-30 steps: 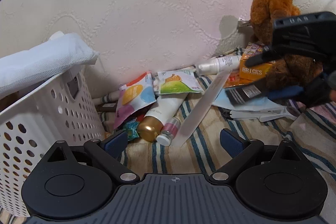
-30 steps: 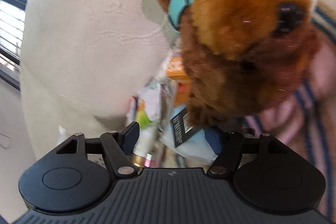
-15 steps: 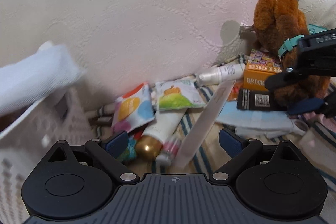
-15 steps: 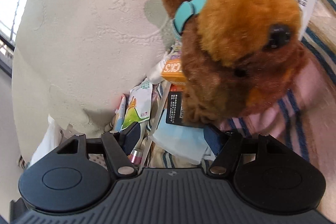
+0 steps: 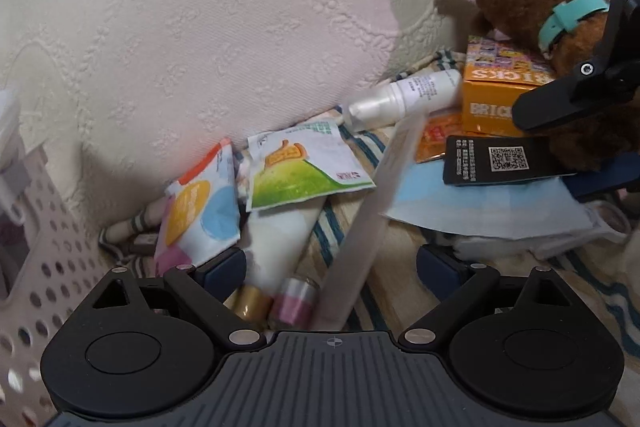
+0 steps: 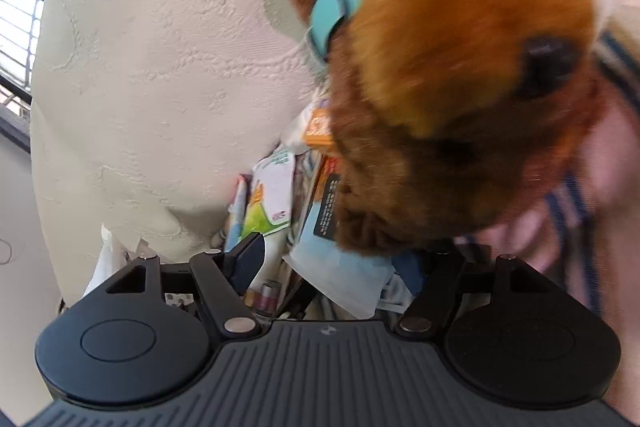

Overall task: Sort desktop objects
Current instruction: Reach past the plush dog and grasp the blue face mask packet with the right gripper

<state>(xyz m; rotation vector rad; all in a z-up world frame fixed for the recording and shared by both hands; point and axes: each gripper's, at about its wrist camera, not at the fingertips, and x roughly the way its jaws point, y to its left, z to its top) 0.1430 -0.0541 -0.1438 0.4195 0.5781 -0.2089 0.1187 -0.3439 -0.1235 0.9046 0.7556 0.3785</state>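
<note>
- The left gripper (image 5: 331,261) has its jaws wide apart and holds nothing. Its blue pads (image 5: 224,263) hang just above the pile.
- Right under it lie a white tube (image 5: 280,247) with a gold cap, a small pink-capped bottle (image 5: 294,301), and a long white strip (image 5: 372,211) that slants up between the pads.
- A white basket (image 5: 44,267) with holes stands at the left edge.
- A bit farther lie a packet with coloured dots (image 5: 200,211) and a green packet (image 5: 296,171). The green one rests on the tube.
- To the right, a blue mask (image 5: 480,203) lies flat with a black tag (image 5: 496,159) on top.
- Behind those are a white spray bottle (image 5: 404,97) and an orange box (image 5: 500,87), touching a big white cushion (image 5: 200,27).
- The right gripper (image 6: 332,265) has its jaws wide and still opening a little. The brown bear (image 6: 452,87) sits between them. I cannot tell if the pads press on it.
- The bear fills most of the right view and hides what is behind it. It wears a teal collar (image 6: 334,13).
- Everything lies on a striped cloth (image 5: 580,275).
</note>
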